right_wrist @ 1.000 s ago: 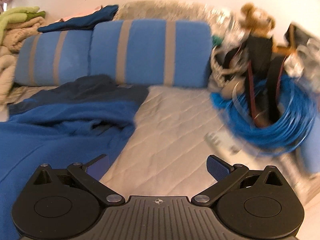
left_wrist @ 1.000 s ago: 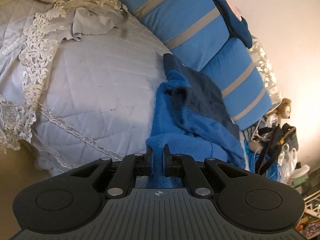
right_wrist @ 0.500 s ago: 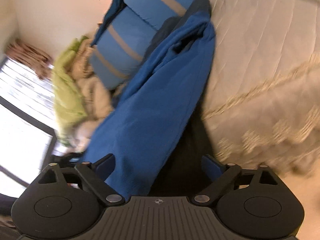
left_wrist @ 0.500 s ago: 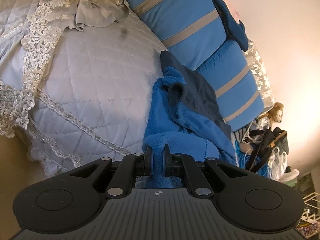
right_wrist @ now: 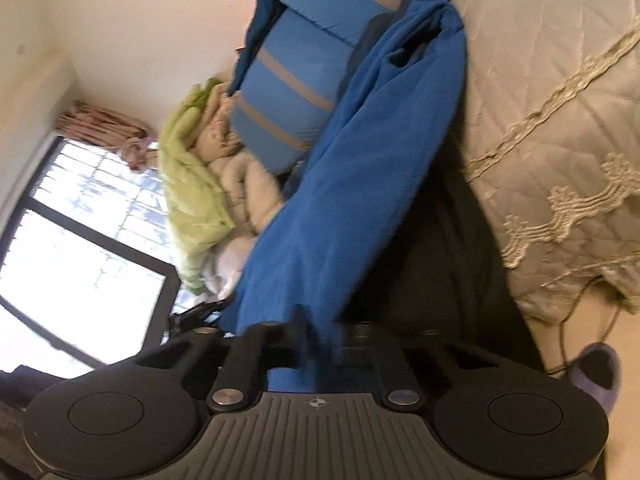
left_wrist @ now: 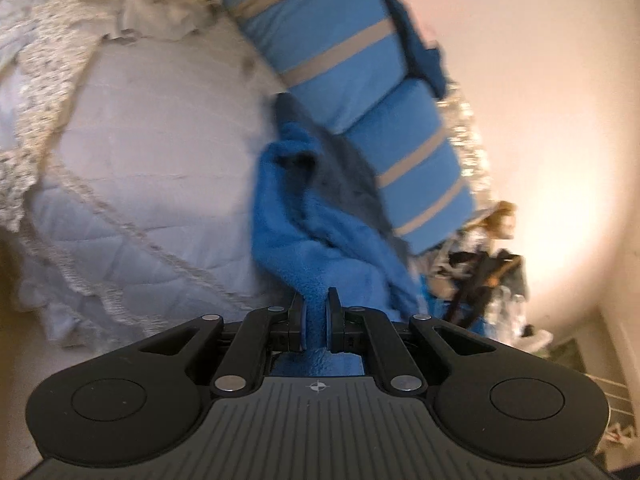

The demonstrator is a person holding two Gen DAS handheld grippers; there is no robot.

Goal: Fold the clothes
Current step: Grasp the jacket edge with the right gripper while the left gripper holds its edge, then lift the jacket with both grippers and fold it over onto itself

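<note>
A blue fleece garment [left_wrist: 304, 236] with a darker navy inner part stretches from the quilted bed toward me. My left gripper [left_wrist: 316, 312] is shut on its near edge, with fleece pinched between the fingers. In the right wrist view the same garment [right_wrist: 360, 168] hangs in a long band from the bed down to my right gripper [right_wrist: 318, 340]. The right fingers look closed on the garment's lower edge, blurred by motion.
The pale quilted bedspread [left_wrist: 152, 140] with lace trim covers the bed. Blue striped bolsters [left_wrist: 352, 80] line the wall. A green and cream bedding pile [right_wrist: 204, 168] lies near a window [right_wrist: 72, 272]. Bags and a plush toy [left_wrist: 496, 224] sit at the bed's end.
My right gripper has closed from wide open onto the garment's lower edge. My left gripper keeps its hold and has shifted slightly, and the view is blurred by motion.
</note>
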